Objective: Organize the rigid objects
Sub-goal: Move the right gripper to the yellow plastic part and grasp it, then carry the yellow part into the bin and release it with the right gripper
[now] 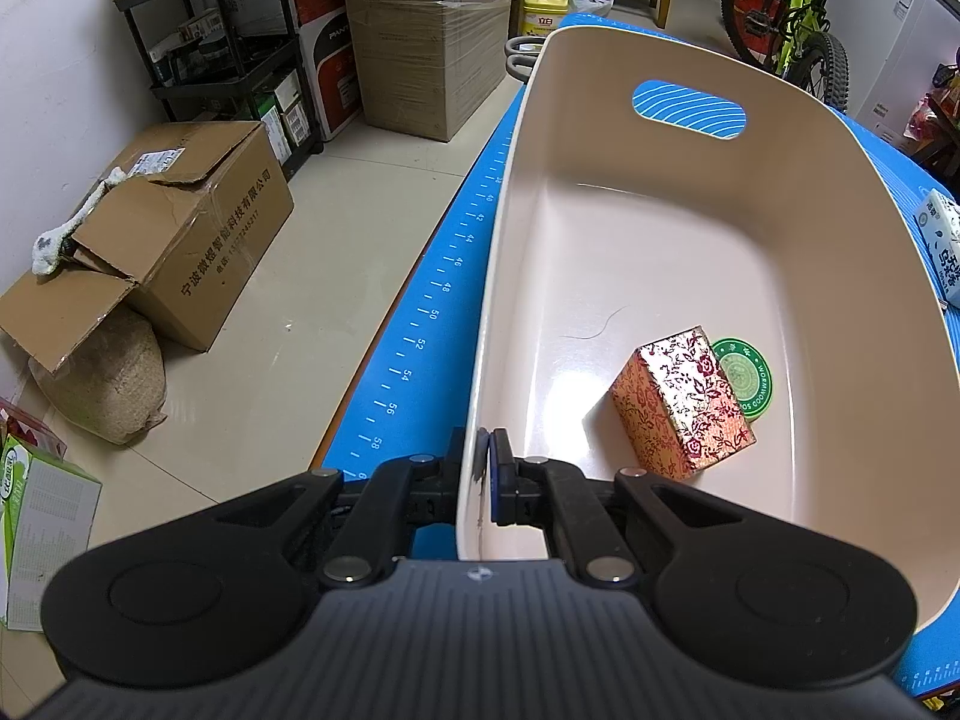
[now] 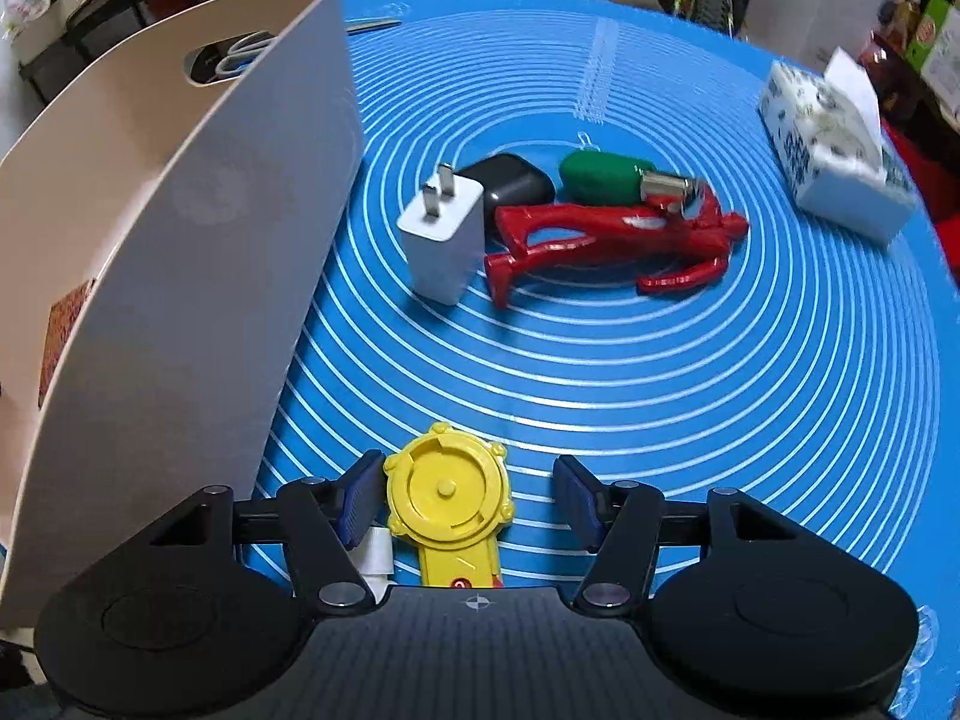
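Observation:
My left gripper [image 1: 485,468] is shut on the near left rim of a cream plastic basket [image 1: 690,228]. Inside the basket lie a red and gold patterned box [image 1: 681,402] and a green round tin [image 1: 747,378]. In the right wrist view the basket wall [image 2: 198,252] stands at the left. My right gripper [image 2: 465,501] is open, with a yellow round toy [image 2: 447,498] between its fingers on the blue mat [image 2: 660,360]. Further off lie a white charger plug [image 2: 444,240], a black case [image 2: 510,183], a red figure [image 2: 606,240] and a green object [image 2: 603,177].
A tissue pack [image 2: 834,162] sits at the mat's right side and shows in the left wrist view [image 1: 942,246]. Scissors [image 2: 246,54] lie behind the basket. Cardboard boxes [image 1: 180,240], a shelf [image 1: 228,48] and a bicycle [image 1: 798,18] stand on the floor beyond the table.

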A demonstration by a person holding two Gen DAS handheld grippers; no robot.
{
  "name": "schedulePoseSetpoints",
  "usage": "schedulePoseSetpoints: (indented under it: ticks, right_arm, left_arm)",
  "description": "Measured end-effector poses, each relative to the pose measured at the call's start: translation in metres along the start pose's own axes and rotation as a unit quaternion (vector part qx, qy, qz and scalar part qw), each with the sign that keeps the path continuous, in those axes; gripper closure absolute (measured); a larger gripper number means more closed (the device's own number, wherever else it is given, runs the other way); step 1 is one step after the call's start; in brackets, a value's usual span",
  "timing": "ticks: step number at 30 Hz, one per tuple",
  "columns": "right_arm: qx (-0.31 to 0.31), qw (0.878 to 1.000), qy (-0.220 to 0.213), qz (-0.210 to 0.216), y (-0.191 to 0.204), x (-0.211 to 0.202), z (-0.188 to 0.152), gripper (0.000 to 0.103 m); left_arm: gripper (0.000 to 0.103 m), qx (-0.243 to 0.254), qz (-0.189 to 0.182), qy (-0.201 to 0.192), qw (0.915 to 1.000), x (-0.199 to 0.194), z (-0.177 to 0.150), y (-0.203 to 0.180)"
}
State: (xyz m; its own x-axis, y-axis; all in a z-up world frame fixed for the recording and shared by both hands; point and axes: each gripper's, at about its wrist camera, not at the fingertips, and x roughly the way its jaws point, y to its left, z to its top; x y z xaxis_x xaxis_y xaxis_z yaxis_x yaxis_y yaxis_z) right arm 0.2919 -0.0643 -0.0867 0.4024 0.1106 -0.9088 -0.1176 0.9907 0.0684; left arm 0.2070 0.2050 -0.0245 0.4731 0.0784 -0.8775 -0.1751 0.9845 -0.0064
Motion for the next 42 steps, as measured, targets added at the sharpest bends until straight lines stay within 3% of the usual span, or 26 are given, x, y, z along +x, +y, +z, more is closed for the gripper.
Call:
schedulePoseSetpoints:
  ticks: [2,6,11,26,33,42]
  right_arm:
    - [-0.002,1.0,0.0,-0.001,0.0,0.0,-0.001,0.036]
    - [-0.011,1.0,-0.006,-0.011,0.006,-0.002,-0.002,0.054]
    - [-0.003,1.0,-0.019,-0.021,0.004,-0.006,-0.004,0.055]
    - [0.01,0.987,-0.149,-0.062,-0.007,-0.07,0.012,0.055]
    - [0.007,0.976,-0.212,-0.043,0.01,-0.111,0.034,0.055]
    - [-0.049,0.962,-0.268,-0.007,0.065,-0.139,0.068,0.055]
  left_arm:
    - [0.095,0.0,0.0,0.0,1.0,0.0,0.0,0.0]
    - [0.095,-0.001,-0.001,0.0,1.0,0.0,0.0,0.001]
    - [0.095,0.0,0.0,0.0,1.0,0.0,0.001,0.001]
    - [0.095,0.0,0.0,0.0,1.0,0.001,0.0,0.0]
    - [0.095,0.0,0.0,0.0,1.0,0.001,0.001,0.0]
    - [0.095,-0.001,0.0,0.0,1.0,0.001,0.001,0.001]
